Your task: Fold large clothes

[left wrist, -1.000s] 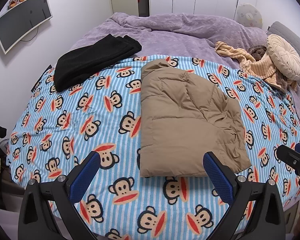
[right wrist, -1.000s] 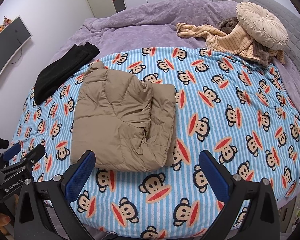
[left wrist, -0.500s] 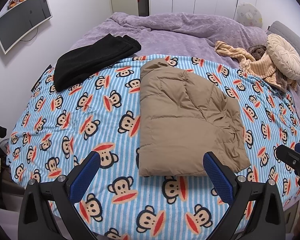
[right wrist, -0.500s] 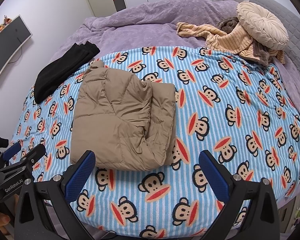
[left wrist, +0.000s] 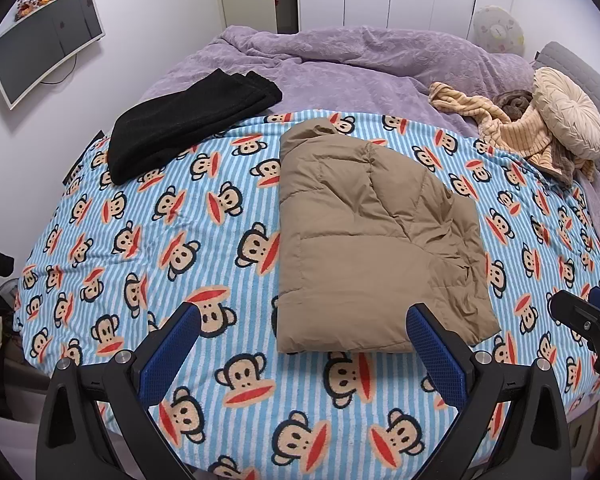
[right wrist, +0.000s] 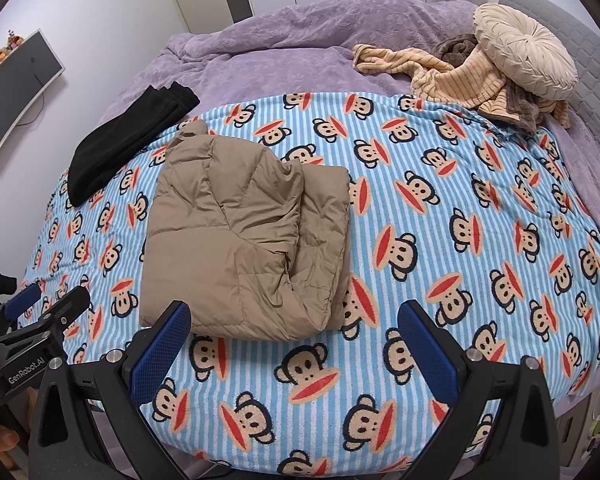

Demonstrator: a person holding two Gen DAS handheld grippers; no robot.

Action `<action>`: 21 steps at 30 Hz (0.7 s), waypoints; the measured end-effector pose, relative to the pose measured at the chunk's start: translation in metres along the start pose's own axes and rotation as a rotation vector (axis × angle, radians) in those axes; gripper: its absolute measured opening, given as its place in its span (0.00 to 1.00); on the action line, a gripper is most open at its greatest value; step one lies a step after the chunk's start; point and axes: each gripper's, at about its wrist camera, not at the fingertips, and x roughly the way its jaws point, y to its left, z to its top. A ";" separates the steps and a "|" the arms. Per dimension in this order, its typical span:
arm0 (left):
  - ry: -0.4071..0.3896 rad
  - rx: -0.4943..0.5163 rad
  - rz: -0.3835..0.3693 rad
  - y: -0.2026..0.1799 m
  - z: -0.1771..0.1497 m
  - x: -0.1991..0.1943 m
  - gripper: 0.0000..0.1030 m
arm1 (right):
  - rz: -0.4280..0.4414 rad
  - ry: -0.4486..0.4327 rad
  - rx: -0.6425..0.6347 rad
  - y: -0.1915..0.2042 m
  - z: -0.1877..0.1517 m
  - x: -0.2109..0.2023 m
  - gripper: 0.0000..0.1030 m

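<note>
1. Tan puffer jacket [left wrist: 374, 236] lay folded into a thick rectangle w/ quilted seams, one layer overlapping another, creased, on the monkey-print blanket [left wrist: 172, 240] near the bed's middle.
2. Counted: 1 tan jacket, 1 folded black garment [left wrist: 188, 120] at the blanket's far left, 1 round cream cushion [left wrist: 570, 114], 2 hand-held grippers.
3. Left hand-held gripper [left wrist: 300, 344] and right hand-held gripper [right wrist: 294, 340] were both spread wide, holding nothing, apart from the jacket.
4. Vs 1 s earlier: jacket unmoved, both grippers in about the same place, views nearly identical.
</note>
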 end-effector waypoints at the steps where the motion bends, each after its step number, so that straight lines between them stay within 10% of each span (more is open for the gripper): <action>1: 0.000 0.000 0.000 0.000 0.000 0.000 1.00 | 0.001 0.000 0.000 0.001 0.001 0.000 1.00; 21: -0.003 -0.007 0.003 0.001 0.002 -0.001 1.00 | 0.001 0.000 0.001 0.000 -0.001 -0.001 1.00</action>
